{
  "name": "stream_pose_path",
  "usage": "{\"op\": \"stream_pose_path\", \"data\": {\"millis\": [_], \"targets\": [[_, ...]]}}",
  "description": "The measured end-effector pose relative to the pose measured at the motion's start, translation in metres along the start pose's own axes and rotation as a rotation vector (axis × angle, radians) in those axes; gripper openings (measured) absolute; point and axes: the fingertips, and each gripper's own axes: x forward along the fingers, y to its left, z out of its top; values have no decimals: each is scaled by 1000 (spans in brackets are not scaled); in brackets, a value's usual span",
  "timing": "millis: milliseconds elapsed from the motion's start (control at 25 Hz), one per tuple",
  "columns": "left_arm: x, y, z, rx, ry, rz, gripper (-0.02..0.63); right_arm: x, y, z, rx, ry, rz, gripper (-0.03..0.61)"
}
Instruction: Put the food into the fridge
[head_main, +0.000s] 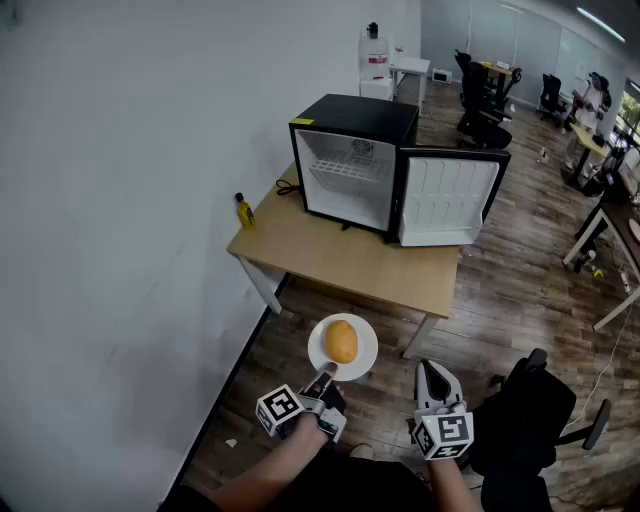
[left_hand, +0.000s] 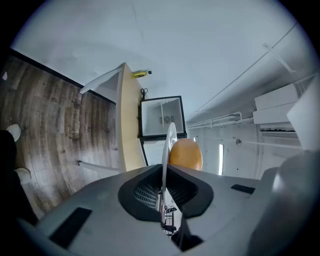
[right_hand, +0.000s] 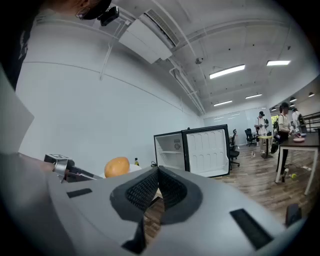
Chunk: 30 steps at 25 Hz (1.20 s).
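Observation:
A round orange-brown piece of food (head_main: 342, 341) lies on a small white plate (head_main: 362, 362) held in the air in front of the table. My left gripper (head_main: 326, 378) is shut on the plate's near rim. The left gripper view shows the plate (left_hand: 170, 140) edge-on between the jaws, with the food (left_hand: 185, 154) beside it. My right gripper (head_main: 434, 372) hangs just right of the plate, shut, nothing in it. The right gripper view shows its jaws (right_hand: 158, 174) closed together. The black mini fridge (head_main: 355, 160) stands on the wooden table (head_main: 340, 255), its door (head_main: 445, 198) swung open to the right, its white inside empty.
A small yellow bottle (head_main: 243, 211) stands at the table's left edge by the white wall. A black office chair (head_main: 525, 415) is close on my right. Desks, chairs and people fill the room further back on the right (right_hand: 280, 125).

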Motion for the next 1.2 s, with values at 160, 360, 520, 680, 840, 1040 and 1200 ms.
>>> {"op": "stream_pose_path", "data": {"millis": [160, 360, 520, 680, 840, 1040, 1200], "targets": [[4, 2, 1, 4, -6, 2, 28, 3, -5, -2, 9, -11, 3, 60], [3, 11, 7, 2, -11, 26, 28, 7, -3, -1, 10, -21, 26, 60], [5, 17, 21, 4, -28, 43, 27, 20, 0, -4, 5, -9, 51, 60], [11, 19, 43, -3, -44, 33, 28, 42, 6, -10, 7, 16, 64, 61], [24, 28, 66, -17, -49, 55, 28, 70, 14, -5, -12, -17, 51, 60], [46, 34, 100, -19, -11, 69, 28, 116, 23, 12, -33, -66, -5, 60], [74, 32, 133, 2, 33, 44, 28, 162, 27, 22, -50, -66, -44, 60]]}}
